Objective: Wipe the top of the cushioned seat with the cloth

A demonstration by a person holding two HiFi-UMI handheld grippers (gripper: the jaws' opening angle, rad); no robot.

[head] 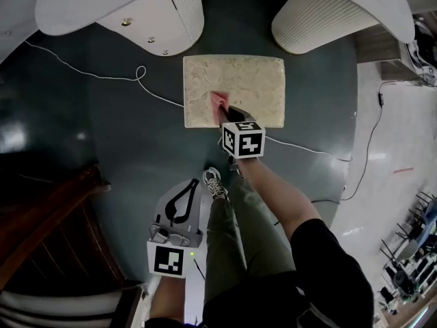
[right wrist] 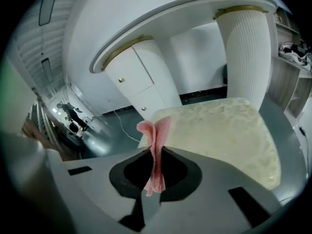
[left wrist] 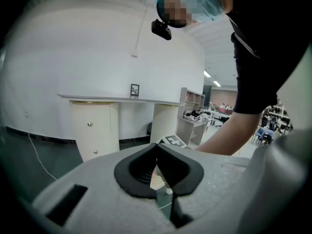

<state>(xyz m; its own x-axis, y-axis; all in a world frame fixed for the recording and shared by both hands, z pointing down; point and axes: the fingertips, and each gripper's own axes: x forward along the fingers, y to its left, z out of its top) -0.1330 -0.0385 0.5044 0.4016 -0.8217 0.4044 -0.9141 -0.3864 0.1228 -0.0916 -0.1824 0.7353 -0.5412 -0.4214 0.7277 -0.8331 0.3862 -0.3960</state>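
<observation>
The cushioned seat (head: 254, 80) is a beige square block on the dark green floor ahead of me. My right gripper (head: 228, 113) reaches over its near edge, shut on a pink cloth (head: 219, 102) that lies against the seat top. In the right gripper view the cloth (right wrist: 158, 128) stands up folded between the jaws of that gripper (right wrist: 156, 151), with the seat (right wrist: 224, 130) stretching beyond. My left gripper (head: 183, 200) hangs low by my leg, away from the seat. In the left gripper view its jaws (left wrist: 157, 153) are shut with nothing in them.
A white curved counter on two pillars (head: 161, 20) (head: 318, 20) stands just behind the seat. A white cable (head: 102, 74) runs across the floor past the seat's left and front. A dark wooden chair (head: 48, 231) is at my left. My shoe (head: 215, 182) is near the seat.
</observation>
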